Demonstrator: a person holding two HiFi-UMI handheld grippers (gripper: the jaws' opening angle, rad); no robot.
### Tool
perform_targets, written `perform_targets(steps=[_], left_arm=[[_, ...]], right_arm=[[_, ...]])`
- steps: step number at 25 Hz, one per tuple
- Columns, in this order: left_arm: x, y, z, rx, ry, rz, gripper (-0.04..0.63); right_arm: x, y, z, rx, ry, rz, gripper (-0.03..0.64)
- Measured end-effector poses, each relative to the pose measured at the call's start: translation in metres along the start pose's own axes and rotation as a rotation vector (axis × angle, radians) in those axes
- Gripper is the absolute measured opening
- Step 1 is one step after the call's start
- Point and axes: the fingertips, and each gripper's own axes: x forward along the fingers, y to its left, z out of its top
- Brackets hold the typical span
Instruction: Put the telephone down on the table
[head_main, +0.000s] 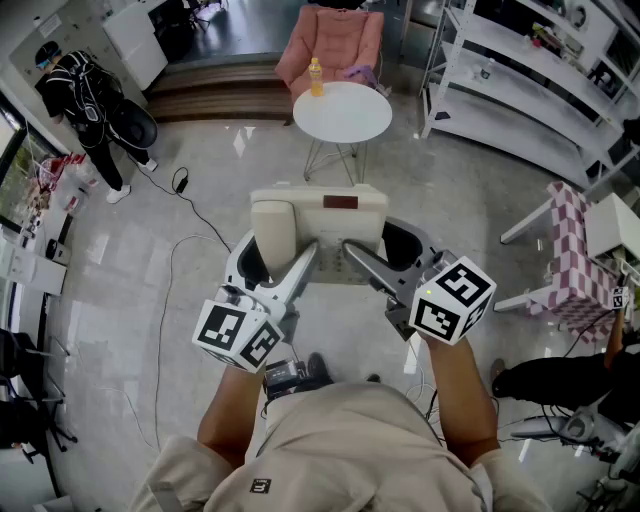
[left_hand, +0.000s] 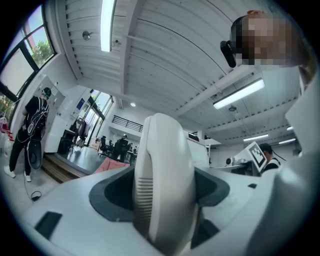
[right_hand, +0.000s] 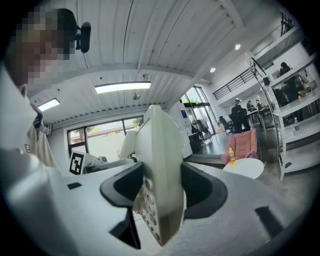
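A cream desk telephone (head_main: 330, 225) with its handset (head_main: 272, 232) on the left side is held in the air over the floor, between both grippers. My left gripper (head_main: 272, 262) is shut on the handset side; in the left gripper view the handset (left_hand: 165, 180) fills the gap between the dark pads (left_hand: 112, 195). My right gripper (head_main: 385, 255) is shut on the telephone's right edge, and in the right gripper view the keypad edge (right_hand: 159, 200) sits between its pads (right_hand: 200, 192). The round white table (head_main: 342, 112) stands ahead, beyond the telephone.
On the table stands a yellow bottle (head_main: 316, 77), with a pink armchair (head_main: 330, 40) behind it. White shelving (head_main: 520, 90) lines the right side. A checked chair (head_main: 575, 250) is at the right, a person in black (head_main: 85, 95) at the far left, and a cable (head_main: 175, 250) lies on the floor.
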Motion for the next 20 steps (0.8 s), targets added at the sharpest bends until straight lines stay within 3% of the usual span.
perform_targets(steps=[6,16,20], left_arm=[[0.002,0.004,-0.009,0.0,-0.023,-0.019,0.33],[0.005,0.021,-0.018,0.0,0.007,-0.014,0.33],[-0.006,0.057,-0.005,-0.014,-0.003,-0.025,0.33]], right_arm=[[0.002,-0.004,-0.005,0.004,0.0,0.001,0.224],[0.018,-0.01,-0.018,0.003,-0.002,-0.006,0.222],[0.054,0.006,-0.013,0.001,0.005,-0.016,0.222]])
